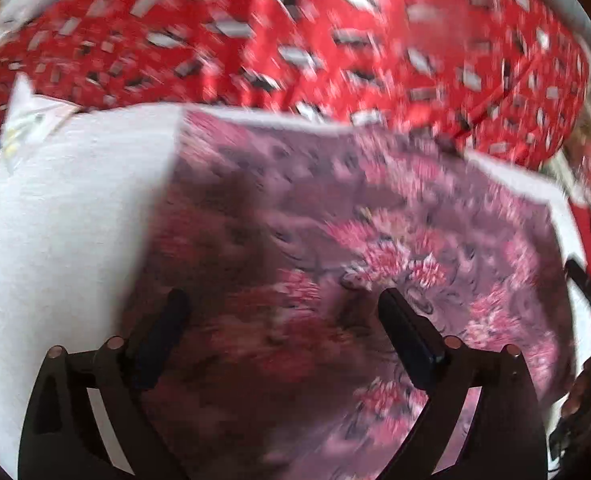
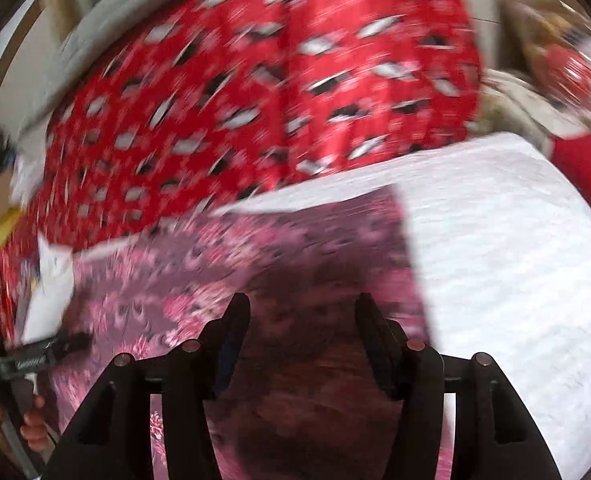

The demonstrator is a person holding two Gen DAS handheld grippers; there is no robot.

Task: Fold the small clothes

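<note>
A purple cloth with pink flower print (image 1: 335, 240) lies flat on a white padded surface (image 1: 63, 216). It also shows in the right wrist view (image 2: 223, 272). My left gripper (image 1: 283, 300) is open and empty, hovering over the cloth's near left part. My right gripper (image 2: 301, 304) is open and empty over the cloth's near right part, close to its right edge. The left gripper's finger (image 2: 67, 342) shows at the left of the right wrist view, over the cloth. Both views are blurred by motion.
A red cover with white and black diamond marks (image 1: 315, 40) spreads behind the white surface, also seen in the right wrist view (image 2: 255, 80). Loose clothes are piled at the far right (image 2: 555, 72). A white garment (image 1: 35, 120) lies at the cloth's far left.
</note>
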